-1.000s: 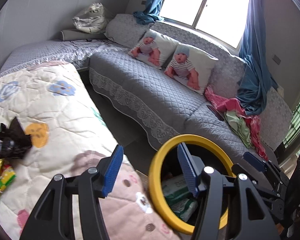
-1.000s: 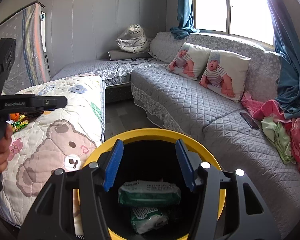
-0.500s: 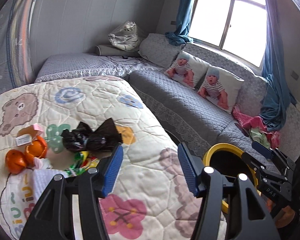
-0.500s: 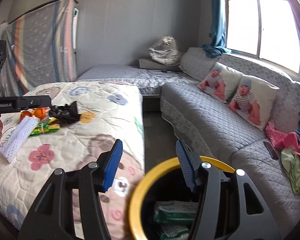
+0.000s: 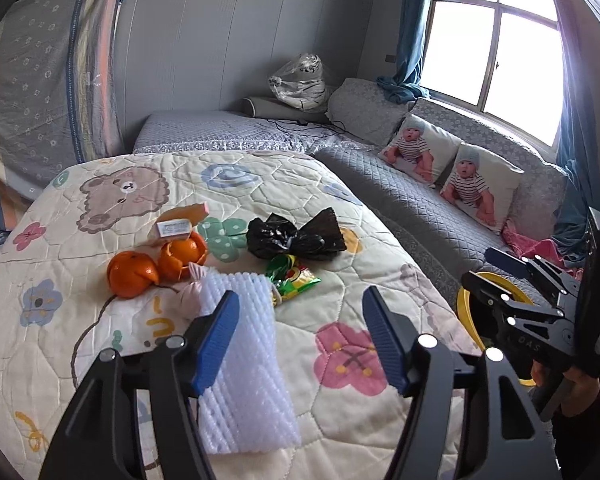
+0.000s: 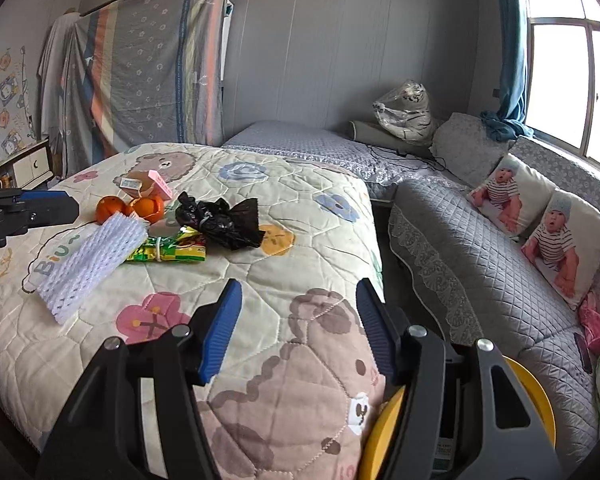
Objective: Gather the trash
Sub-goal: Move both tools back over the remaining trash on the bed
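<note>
Foam net (image 5: 244, 364) probably nearest: lower left gripper (image 5: 300, 344), empty with jaws opening, straddle and pinch. Right gripper (image 6: 298, 326) likewise empty, opening.

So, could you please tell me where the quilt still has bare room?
Free: the near stretch between the white foam net and the yellow bin, and the far bear-print end. Crowded: around the black bag, green wrapper and oranges.

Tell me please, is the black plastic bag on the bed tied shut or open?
Tied shut. The black bag is pinched tight in the middle by a pale tie, with its loose end fanning out on the quilt.
</note>
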`<state>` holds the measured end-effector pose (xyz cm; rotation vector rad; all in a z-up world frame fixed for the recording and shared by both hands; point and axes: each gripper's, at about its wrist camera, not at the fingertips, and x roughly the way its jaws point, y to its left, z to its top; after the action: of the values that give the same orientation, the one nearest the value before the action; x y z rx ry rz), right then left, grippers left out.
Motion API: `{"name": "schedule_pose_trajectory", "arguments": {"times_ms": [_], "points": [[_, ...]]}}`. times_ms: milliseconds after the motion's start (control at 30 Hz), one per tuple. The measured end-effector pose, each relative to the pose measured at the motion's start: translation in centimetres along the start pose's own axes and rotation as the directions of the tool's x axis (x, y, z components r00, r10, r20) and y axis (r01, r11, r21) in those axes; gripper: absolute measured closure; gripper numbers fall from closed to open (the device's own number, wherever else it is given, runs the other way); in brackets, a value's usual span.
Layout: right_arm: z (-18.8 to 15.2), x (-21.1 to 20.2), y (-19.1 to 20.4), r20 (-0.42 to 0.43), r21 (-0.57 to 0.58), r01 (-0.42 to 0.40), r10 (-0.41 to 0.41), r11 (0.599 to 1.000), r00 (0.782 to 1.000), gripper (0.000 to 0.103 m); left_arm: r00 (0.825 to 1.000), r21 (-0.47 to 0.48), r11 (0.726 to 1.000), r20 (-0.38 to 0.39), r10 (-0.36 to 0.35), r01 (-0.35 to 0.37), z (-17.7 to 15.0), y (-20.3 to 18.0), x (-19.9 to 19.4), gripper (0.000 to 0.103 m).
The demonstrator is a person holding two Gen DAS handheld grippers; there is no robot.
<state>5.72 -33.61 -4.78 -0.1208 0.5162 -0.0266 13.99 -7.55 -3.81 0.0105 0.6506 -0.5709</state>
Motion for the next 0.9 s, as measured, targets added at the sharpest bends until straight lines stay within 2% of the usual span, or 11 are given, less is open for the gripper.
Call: {"name": "schedule_pose_trajectory", "arguments": {"times_ms": [400, 567, 900], "points": [[0.9, 3.3, 3.3, -0.026, -0.056, -0.114, 0.112, 0.992, 0.993, 0.042, 0.997, -0.041, 0.998, -0.056, 0.054, -0.057, -3.4, 2.4, 0.1, 0.031], [1.6, 4.7, 3.6, -0.019, -0.056, -0.151, 0.15, 0.987, 0.989, 0.041, 0.995, -0.073, 0.995, -0.067, 0.068, -0.073, -3.7, 3.5, 0.7, 0.031], [3.4, 8.5, 4.2, -0.03, -0.066, -0.213, 0.212, 0.975, 0.977, 0.041, 0.99, -0.076, 0.993, -0.111, 0.082, -0.091, -4.2, 3.9, 2.6, 0.031]]}}
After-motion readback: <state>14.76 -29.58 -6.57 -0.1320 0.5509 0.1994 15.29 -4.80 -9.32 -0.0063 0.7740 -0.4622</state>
